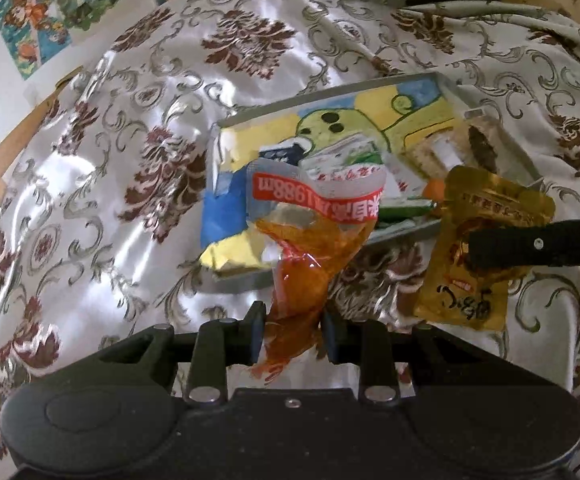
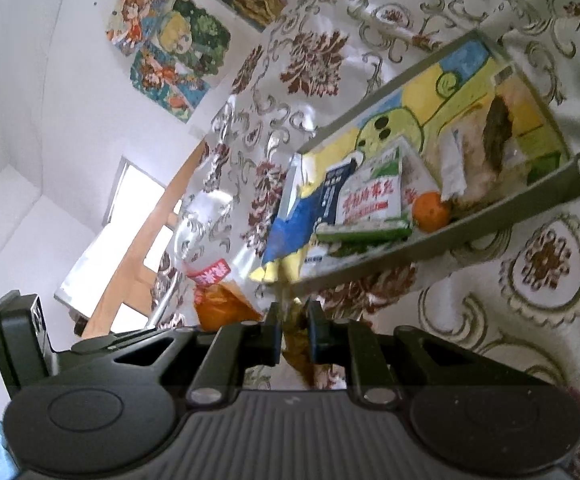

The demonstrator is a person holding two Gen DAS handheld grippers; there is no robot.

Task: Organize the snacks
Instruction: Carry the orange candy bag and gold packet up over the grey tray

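Both hands are loaded! The left gripper [image 1: 292,334] pinches a clear orange-filled snack pouch with a red-and-white label [image 1: 310,248], lifted above the shiny floral-patterned cloth [image 1: 109,184]. The right gripper [image 2: 294,332] has its jaws pressed tight on a glossy gold foil packet [image 1: 478,256], hanging just beside the orange pouch. Beyond them sits the grey rectangular tray with a cartoon-printed bottom [image 1: 410,82], holding a green-and-white packet [image 2: 374,196], a dark blue packet [image 2: 332,194], a small orange fruit [image 2: 430,212] and a pale wrapped snack [image 2: 486,152].
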